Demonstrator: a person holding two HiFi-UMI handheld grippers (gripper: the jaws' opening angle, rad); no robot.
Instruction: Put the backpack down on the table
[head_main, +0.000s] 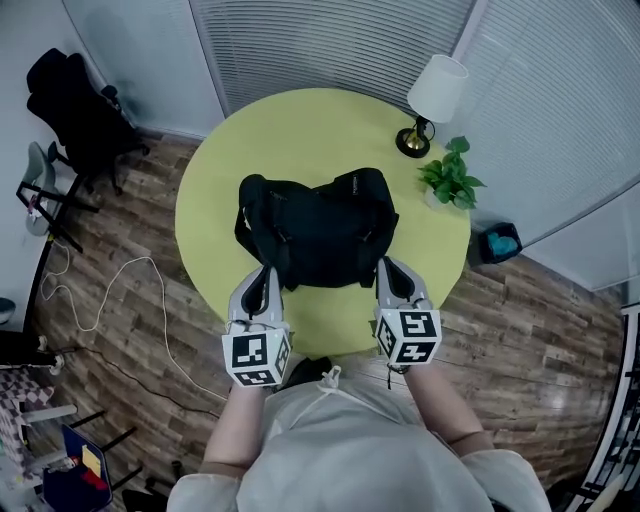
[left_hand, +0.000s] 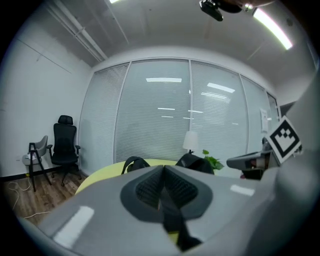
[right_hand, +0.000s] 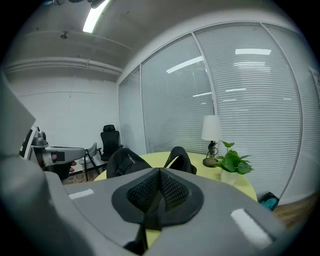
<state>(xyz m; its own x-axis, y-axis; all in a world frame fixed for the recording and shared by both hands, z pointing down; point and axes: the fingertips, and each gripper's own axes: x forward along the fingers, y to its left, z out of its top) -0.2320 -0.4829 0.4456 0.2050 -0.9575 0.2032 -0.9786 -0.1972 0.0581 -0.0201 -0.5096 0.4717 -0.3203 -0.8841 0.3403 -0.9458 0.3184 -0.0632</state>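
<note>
1. Head view: the backpack (head_main: 320, 225) slumps in a dark heap on the round table (head_main: 300, 130), between its middle and the near edge. My left gripper (head_main: 268, 272) and right gripper (head_main: 392, 268) reach in over that near edge and meet the pack's two near corners. A lamp (head_main: 435, 100) and a potted plant (head_main: 452, 175) stand by the far right edge, well apart from the pack. I cannot tell from here whether the pack's full weight is on the table.

2. Left gripper view: my fingers (left_hand: 147, 187) are pressed fully together on a black strap (left_hand: 172, 220), which runs down out of the pinch. Beyond them the backpack (left_hand: 192, 161) shows its humped top over the table (left_hand: 100, 175).

3. Right gripper view: these fingers (right_hand: 175, 190) are also clamped tight, with a black strap (right_hand: 150, 215) caught between the pads and hanging below. The backpack (right_hand: 122, 162) sits just ahead on the table (right_hand: 200, 162).

4. Handling, as I judge it: the pack is soft cloth that sags and folds, so it will not hold its shape. It looks neither fragile nor slippery, and only moderately heavy. The webbing straps are the right place to hold it. A strap in each gripper keeps the load level, and the pads bite well on the flat webbing.
</note>
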